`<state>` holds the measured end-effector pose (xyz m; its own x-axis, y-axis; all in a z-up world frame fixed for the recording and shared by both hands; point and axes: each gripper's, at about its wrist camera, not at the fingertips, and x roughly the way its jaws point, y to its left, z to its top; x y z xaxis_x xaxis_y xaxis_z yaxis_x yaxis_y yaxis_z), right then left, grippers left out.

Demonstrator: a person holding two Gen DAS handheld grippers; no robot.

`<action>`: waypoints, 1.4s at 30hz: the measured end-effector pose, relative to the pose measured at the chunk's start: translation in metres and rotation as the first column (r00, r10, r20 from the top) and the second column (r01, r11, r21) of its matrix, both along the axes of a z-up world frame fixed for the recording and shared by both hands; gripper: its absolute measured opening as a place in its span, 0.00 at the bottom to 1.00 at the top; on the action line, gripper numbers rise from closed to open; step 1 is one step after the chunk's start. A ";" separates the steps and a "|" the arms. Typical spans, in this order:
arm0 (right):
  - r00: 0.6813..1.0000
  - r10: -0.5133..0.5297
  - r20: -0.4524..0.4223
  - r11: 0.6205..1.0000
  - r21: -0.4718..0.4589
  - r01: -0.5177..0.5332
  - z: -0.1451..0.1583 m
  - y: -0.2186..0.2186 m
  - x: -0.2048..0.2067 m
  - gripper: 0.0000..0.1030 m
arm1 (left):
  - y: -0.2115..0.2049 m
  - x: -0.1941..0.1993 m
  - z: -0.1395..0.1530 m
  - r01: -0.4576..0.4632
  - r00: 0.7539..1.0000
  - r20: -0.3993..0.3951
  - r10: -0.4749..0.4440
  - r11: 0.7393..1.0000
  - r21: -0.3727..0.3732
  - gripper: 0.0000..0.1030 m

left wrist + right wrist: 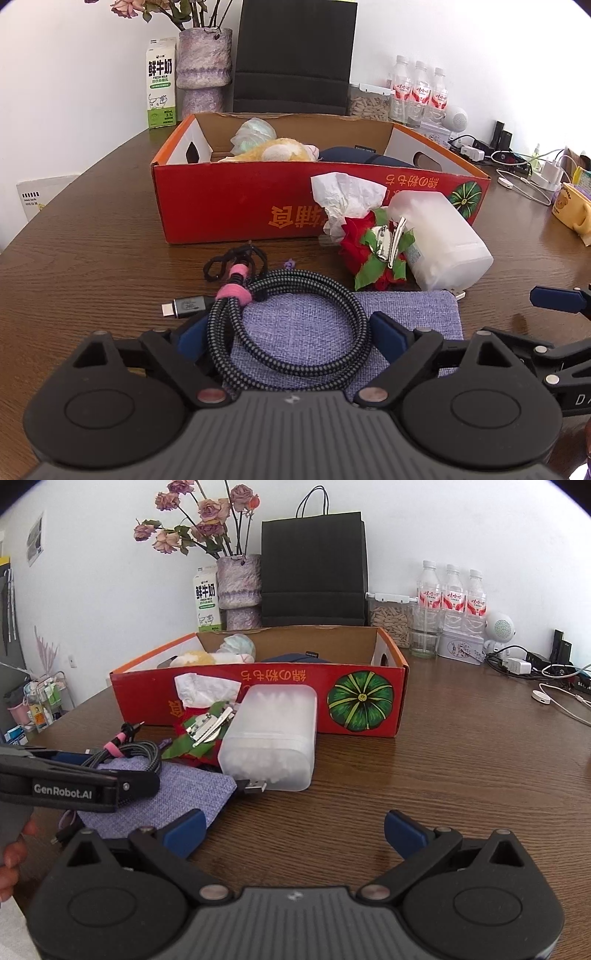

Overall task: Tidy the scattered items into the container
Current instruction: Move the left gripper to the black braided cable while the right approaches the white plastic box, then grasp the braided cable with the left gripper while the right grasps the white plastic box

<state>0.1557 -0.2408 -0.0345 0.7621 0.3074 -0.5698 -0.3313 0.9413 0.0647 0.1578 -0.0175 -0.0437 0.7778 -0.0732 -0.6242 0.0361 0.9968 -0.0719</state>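
Observation:
A red cardboard box [236, 199] stands on the wooden table and holds a plush toy [277, 149], a pale bundle and a dark item. In front of it lie a coiled braided cable [291, 325] on a purple cloth pouch [413, 314], a red fabric flower with a metal clip [384, 247], a crumpled tissue [343, 199] and a translucent plastic case [443, 240]. My left gripper [291, 338] is open, its fingers on either side of the cable coil. My right gripper [293, 829] is open and empty over bare table, right of the pouch [177, 794].
A milk carton [161, 88], a vase of dried flowers [203, 66], a black paper bag [295, 55], water bottles [419, 92] and a seed jar stand behind the box. Chargers and cables [524, 166] lie at the far right. A black hair tie [229, 262] lies by the cable.

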 end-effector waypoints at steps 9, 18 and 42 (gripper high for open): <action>1.000 -0.008 -0.008 1.000 -0.010 0.008 -0.001 0.001 0.001 1.00 | 0.012 -0.009 0.008 -0.020 0.999 0.049 0.023 0.998 -0.054 0.88; 0.998 -0.043 0.041 0.999 0.008 0.043 0.006 0.002 0.003 1.00 | 0.031 -0.024 0.026 -0.065 0.987 0.139 0.079 0.992 -0.104 0.88; 0.994 -0.103 0.023 0.983 -0.151 0.106 0.006 0.064 0.071 0.80 | 0.068 -0.038 0.036 -0.079 0.971 0.209 0.117 0.981 -0.179 0.88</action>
<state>0.2265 -0.1768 -0.0281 0.7945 0.1364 -0.5918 -0.2306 0.9692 -0.0861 0.1199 0.0503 -0.0074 0.9021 -0.0791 -0.4243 -0.0279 0.9703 -0.2402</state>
